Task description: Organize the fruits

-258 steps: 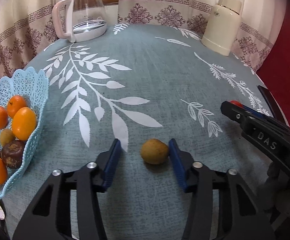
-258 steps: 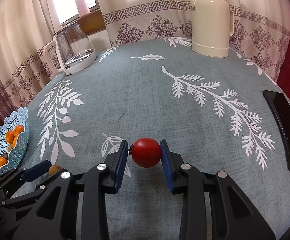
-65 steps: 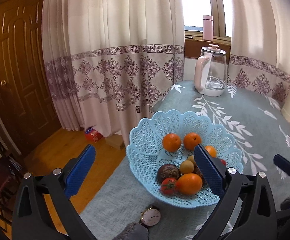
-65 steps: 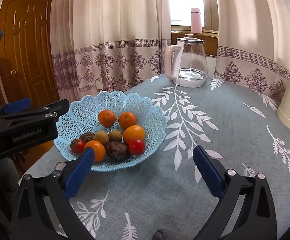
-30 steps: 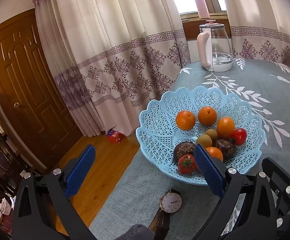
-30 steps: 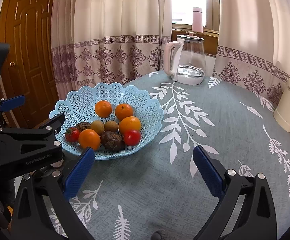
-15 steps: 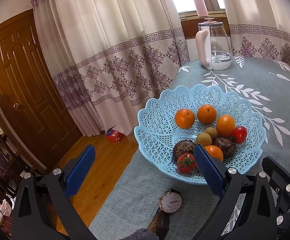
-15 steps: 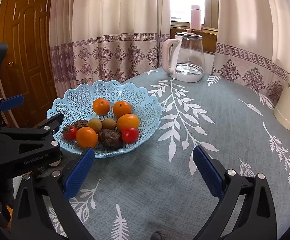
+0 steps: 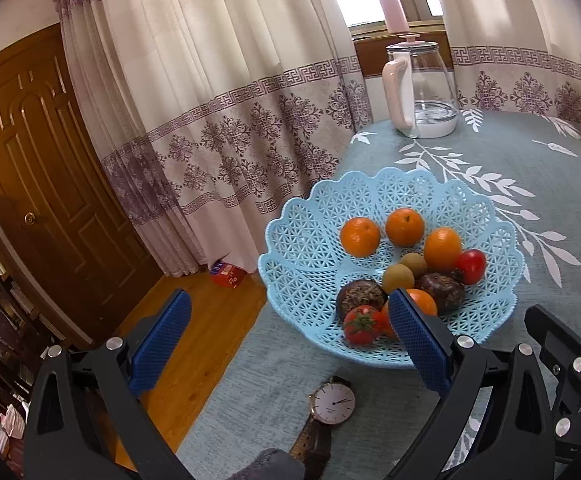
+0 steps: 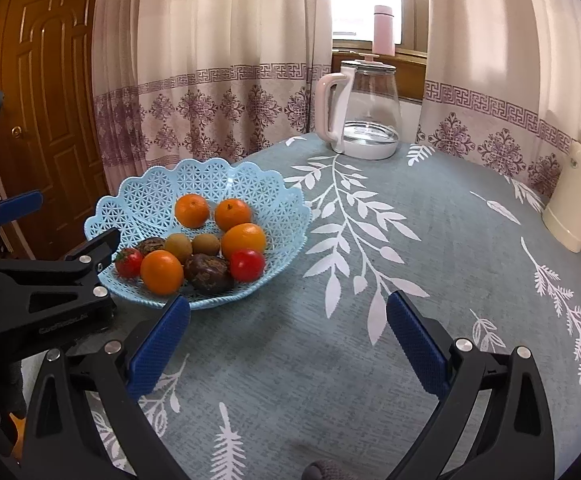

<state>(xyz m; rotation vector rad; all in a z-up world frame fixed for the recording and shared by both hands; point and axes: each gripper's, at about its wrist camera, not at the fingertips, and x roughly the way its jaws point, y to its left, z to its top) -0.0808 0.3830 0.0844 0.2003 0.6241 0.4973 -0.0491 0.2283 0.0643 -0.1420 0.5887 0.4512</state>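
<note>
A light blue lattice basket [image 9: 310, 240] [image 10: 146, 200] stands near the table's edge. It holds several oranges [image 9: 360, 237] [image 10: 161, 272], two red tomatoes [image 9: 470, 266] [image 10: 247, 265], two small brown-green fruits [image 9: 398, 278] [image 10: 178, 246] and two dark wrinkled fruits [image 9: 440, 286] [image 10: 207, 268]. My left gripper [image 9: 290, 338] is wide open and empty, in front of the basket's near left side. My right gripper [image 10: 288, 338] is wide open and empty over the cloth, to the right of the basket. The left gripper's body [image 10: 42, 280] shows in the right wrist view beside the basket.
A wristwatch [image 9: 332, 402] lies on the cloth in front of the basket. A glass kettle [image 10: 364, 112] [image 9: 422, 88] stands at the back, a cream thermos [image 10: 576, 188] at the right. Curtains, a wooden door [image 9: 46, 168] and floor lie past the table edge.
Long before, each gripper held a fruit over the table; now both are open and empty and those fruits lie in the basket. Over the last second both views shifted only slightly.
</note>
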